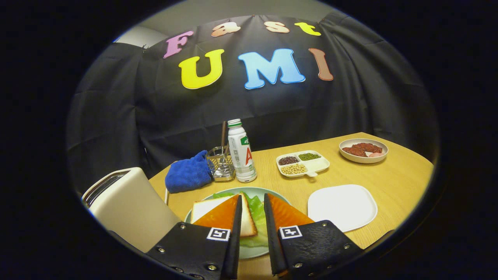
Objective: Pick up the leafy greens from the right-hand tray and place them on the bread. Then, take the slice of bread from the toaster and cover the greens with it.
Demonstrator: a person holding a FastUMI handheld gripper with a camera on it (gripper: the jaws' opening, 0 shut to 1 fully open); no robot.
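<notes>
A pale green plate (272, 193) lies just under my fingers. On it is a white bread slice (204, 208) with leafy greens (257, 212) on top. A second slice with a brown crust (248, 223) lies tilted over the greens, against the inner side of my left finger. My gripper (253, 195) hovers over the plate with a narrow gap between its fingers; greens show between the second slice and the right finger, so it is open. The cream toaster (128, 202) stands to the left of the plate. The white right-hand tray (342, 206) is bare.
Beyond the plate stand a white bottle (241, 155), a wire holder (221, 165) and a blue cloth (188, 171). Further right are a divided dish of beans (302, 163) and a bowl of meat slices (363, 149). The wooden table (400, 175) ends at the booth wall.
</notes>
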